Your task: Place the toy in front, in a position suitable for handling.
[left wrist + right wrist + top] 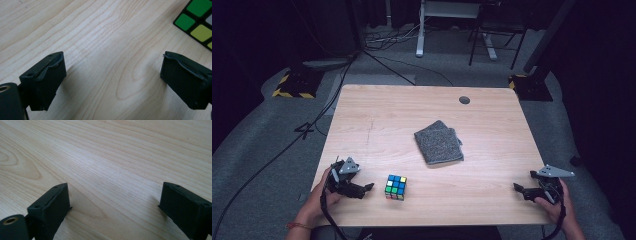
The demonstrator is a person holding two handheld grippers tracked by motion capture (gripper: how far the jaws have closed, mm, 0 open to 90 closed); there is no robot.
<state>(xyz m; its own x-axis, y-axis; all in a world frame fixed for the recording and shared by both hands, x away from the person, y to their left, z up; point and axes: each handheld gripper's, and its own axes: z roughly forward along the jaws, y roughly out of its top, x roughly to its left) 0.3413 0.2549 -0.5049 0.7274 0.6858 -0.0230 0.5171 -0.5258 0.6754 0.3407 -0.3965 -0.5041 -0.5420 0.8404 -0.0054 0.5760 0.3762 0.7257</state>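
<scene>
Left claw just beside cube, apart

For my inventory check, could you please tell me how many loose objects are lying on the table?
2: a puzzle cube near the front edge, beside the left hand-held gripper, and a folded grey cloth near the middle.

Black grippers w/ grey triangular plates, black cables; orange wristband.
</scene>
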